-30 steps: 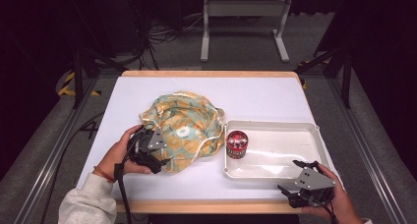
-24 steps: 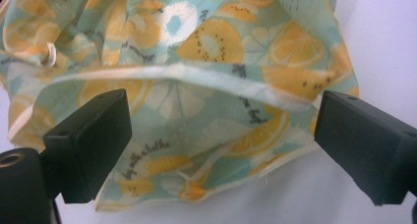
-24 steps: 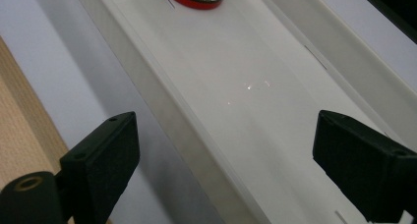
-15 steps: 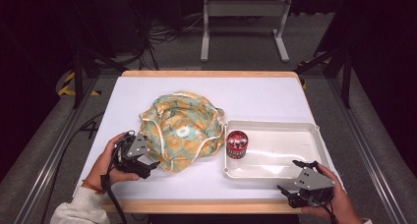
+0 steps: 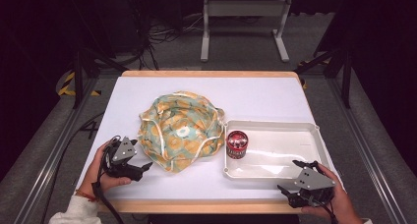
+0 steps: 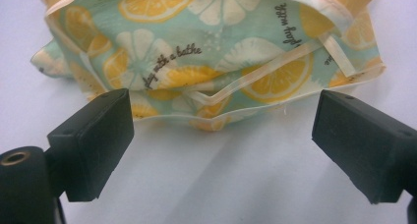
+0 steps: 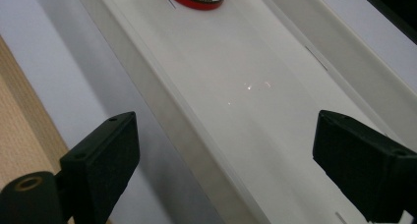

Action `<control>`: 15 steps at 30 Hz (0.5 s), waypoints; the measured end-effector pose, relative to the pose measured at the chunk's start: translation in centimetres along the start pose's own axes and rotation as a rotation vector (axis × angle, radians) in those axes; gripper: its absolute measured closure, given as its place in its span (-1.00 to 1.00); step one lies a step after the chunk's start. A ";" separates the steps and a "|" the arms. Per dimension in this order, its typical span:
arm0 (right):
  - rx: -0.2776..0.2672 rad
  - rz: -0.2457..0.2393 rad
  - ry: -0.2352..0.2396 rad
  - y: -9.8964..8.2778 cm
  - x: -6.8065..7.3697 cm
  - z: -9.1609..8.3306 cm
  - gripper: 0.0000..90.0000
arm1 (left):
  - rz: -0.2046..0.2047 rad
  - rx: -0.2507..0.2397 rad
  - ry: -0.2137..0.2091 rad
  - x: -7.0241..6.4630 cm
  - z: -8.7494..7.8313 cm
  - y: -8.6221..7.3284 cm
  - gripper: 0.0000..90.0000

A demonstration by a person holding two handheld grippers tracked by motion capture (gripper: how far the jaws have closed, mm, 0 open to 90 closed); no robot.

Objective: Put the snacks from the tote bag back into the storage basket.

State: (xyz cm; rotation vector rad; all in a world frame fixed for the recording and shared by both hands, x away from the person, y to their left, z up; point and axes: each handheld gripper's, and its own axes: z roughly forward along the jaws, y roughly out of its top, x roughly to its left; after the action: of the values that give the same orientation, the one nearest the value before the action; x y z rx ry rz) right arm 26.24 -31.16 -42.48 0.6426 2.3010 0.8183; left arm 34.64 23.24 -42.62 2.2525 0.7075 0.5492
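Lying crumpled, fabric bag just beyond left claw

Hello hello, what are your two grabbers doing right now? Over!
Left gripper open, beside lemon-print cloth bag. Right gripper open, empty, at white tray corner. Red can upright in tray. Nothing in the way.

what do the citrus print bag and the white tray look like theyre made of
Citrus print bag: thin woven cloth, matte, by its soft folds, stitched cream edging and printed lemon slices. White tray: probably hard plastic, smooth and glossy, by its moulded rim and small light glints on its floor in the right gripper view.
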 end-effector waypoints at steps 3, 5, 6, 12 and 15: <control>-0.001 -0.001 -0.001 0.0 -0.1 0.0 -0.76 | -0.020 -0.016 0.017 0.0 -0.2 -0.6 -0.79; -0.002 0.000 -0.001 0.0 -0.1 0.0 -0.76 | -0.044 -0.035 0.032 0.0 -0.5 -1.2 -0.80; -0.002 0.000 -0.001 0.0 -0.1 0.0 -0.76 | -0.044 -0.035 0.032 0.0 -0.5 -1.2 -0.80; 0.000 0.000 -0.001 0.0 0.0 0.0 -0.76 | -0.098 -0.077 0.056 0.1 -1.4 -2.6 -0.80; 0.000 -0.001 -0.001 0.0 0.0 0.0 -0.76 | -0.123 -0.100 0.062 0.2 -1.9 -3.2 -0.80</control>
State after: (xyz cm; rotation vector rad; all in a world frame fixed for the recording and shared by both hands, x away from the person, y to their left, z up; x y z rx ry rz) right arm 26.28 -31.20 -42.50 0.6420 2.3005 0.8174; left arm 32.63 26.22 -43.63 2.0916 0.8254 0.5828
